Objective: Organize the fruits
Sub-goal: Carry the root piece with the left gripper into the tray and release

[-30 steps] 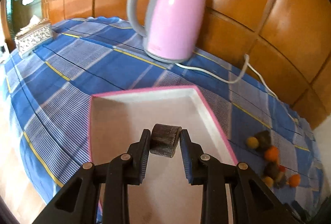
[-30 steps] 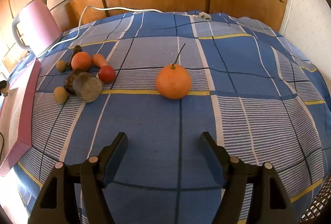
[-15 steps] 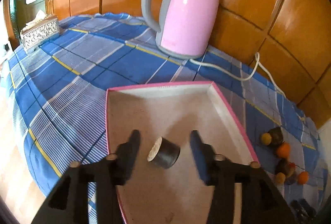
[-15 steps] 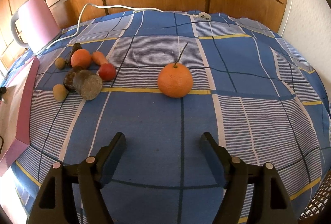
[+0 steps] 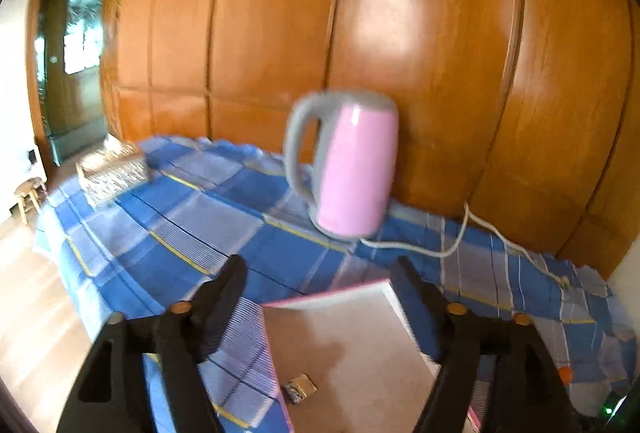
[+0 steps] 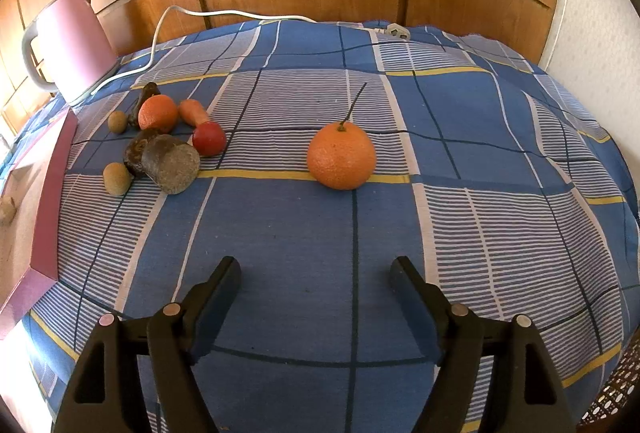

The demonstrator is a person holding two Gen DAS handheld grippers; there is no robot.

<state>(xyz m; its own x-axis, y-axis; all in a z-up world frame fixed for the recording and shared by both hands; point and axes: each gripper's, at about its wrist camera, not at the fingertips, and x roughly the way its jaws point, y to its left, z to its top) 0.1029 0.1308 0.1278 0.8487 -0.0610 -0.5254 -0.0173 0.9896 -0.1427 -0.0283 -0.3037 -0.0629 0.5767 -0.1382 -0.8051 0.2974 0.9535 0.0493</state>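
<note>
My left gripper (image 5: 320, 269) is open and empty, raised above the pink-rimmed tray (image 5: 360, 345). A small dark brown piece (image 5: 299, 388) lies on the tray floor below it. My right gripper (image 6: 316, 273) is open and empty, low over the blue checked cloth. A large orange with a stem (image 6: 341, 156) sits ahead of it, apart. At the left is a cluster: a smaller orange (image 6: 157, 112), a red fruit (image 6: 209, 138), a carrot-like piece (image 6: 193, 112), a brown cut piece (image 6: 171, 163) and two small tan fruits (image 6: 116, 178). The tray edge (image 6: 52, 201) shows at far left.
A pink electric kettle (image 5: 352, 165) stands at the back by the wooden wall, also in the right wrist view (image 6: 72, 41); its white cord (image 6: 224, 15) runs across the cloth. A patterned tissue box (image 5: 112, 175) sits at the far left corner.
My left gripper opened and let go of the dark brown piece, which now lies in the tray. The gripper then rose and tilted up. The right gripper stayed open and nearly still.
</note>
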